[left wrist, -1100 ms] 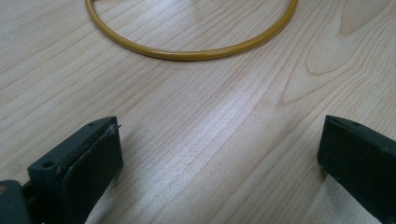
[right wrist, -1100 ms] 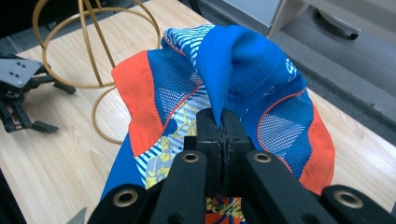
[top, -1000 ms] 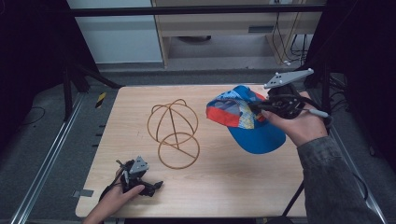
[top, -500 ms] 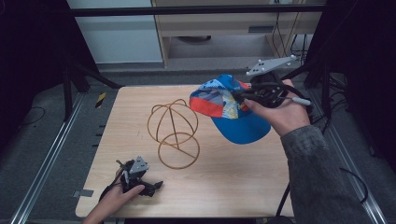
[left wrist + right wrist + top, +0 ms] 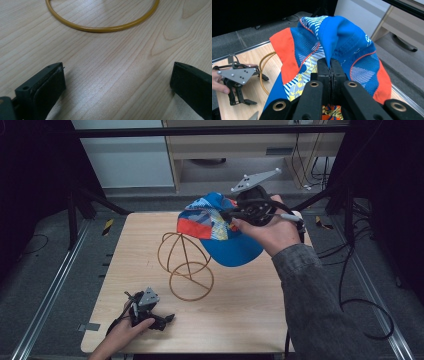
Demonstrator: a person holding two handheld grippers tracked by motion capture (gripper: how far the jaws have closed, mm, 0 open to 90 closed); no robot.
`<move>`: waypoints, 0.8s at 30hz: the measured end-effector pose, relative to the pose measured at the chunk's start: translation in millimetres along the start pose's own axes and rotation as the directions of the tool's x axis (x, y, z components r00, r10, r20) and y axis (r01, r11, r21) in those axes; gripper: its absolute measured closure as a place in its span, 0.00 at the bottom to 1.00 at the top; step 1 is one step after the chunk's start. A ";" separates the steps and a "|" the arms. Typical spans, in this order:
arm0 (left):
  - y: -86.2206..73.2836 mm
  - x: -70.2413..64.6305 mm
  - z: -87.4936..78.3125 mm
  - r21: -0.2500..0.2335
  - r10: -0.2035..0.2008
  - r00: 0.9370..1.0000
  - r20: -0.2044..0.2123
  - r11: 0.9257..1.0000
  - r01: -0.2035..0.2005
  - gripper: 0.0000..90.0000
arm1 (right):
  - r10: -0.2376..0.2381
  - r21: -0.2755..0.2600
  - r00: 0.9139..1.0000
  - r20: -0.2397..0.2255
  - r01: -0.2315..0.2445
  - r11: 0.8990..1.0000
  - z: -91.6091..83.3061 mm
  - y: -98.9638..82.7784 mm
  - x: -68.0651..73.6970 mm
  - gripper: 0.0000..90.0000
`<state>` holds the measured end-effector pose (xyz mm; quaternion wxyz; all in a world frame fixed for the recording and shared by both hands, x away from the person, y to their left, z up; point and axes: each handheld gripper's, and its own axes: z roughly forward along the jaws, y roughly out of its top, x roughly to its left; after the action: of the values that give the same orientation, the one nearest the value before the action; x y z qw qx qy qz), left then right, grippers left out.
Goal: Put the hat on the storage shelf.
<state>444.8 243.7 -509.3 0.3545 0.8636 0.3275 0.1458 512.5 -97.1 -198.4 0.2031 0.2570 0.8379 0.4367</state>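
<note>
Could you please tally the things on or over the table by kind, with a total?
Caps: 1, the cap, pinched in the right gripper
Wire stands: 1, the stand
Grippers: 2, counting the left gripper, open on the table
Total: 4

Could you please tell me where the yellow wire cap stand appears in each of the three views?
High view: the wire stand stands at table centre, left of the held cap.
Left gripper view: its base ring arcs across the top.
Right gripper view: a yellow arc at left, mostly behind the cap.
Shared landmark: the pale wooden table.
</note>
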 end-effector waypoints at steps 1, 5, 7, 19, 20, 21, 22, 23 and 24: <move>0.0 0.0 0.0 0.000 0.000 1.000 0.000 1.000 0.000 0.00 | -0.001 -0.002 1.000 -0.004 0.001 1.000 2.8 1.2 1.0 0.99; 0.0 0.0 0.0 0.000 0.000 1.000 0.000 1.000 0.000 0.00 | -0.002 0.005 1.000 -0.023 0.002 1.000 16.6 7.4 4.6 0.99; 0.0 0.0 -0.1 0.001 0.000 1.000 0.001 1.000 0.000 0.00 | -0.005 0.003 1.000 -0.028 0.005 1.000 20.2 9.5 5.6 0.99; 0.0 -0.1 0.1 -0.001 -0.001 1.000 0.000 1.000 0.001 0.00 | -0.027 0.017 0.997 -0.073 0.028 0.999 45.0 20.8 19.3 0.99; 0.0 -0.1 0.1 -0.001 -0.001 1.000 0.000 1.000 0.001 0.00 | -0.029 0.021 0.997 -0.073 0.031 0.999 46.9 21.8 20.2 0.99; 0.0 -0.1 0.1 -0.002 -0.001 1.000 0.000 1.000 0.001 0.00 | -0.032 0.020 0.997 -0.074 0.033 0.999 48.1 22.5 20.5 0.99; 0.0 -0.1 0.1 -0.002 -0.001 1.000 0.000 1.000 0.001 0.00 | -0.029 0.024 0.997 -0.078 0.031 0.999 50.1 23.7 21.4 0.99; 0.0 -0.1 0.1 -0.002 -0.001 1.000 0.000 1.000 0.001 0.00 | -0.029 0.025 0.996 -0.081 0.031 0.999 51.4 24.4 22.0 0.99; 0.0 -0.1 0.1 -0.001 -0.001 1.000 0.000 1.000 0.001 0.00 | -0.033 0.025 0.996 -0.084 0.035 0.999 53.9 25.5 23.1 0.99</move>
<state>444.8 243.6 -509.3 0.3552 0.8632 0.3278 0.1458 531.3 -36.8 -208.7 0.1716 0.2268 0.8556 0.4325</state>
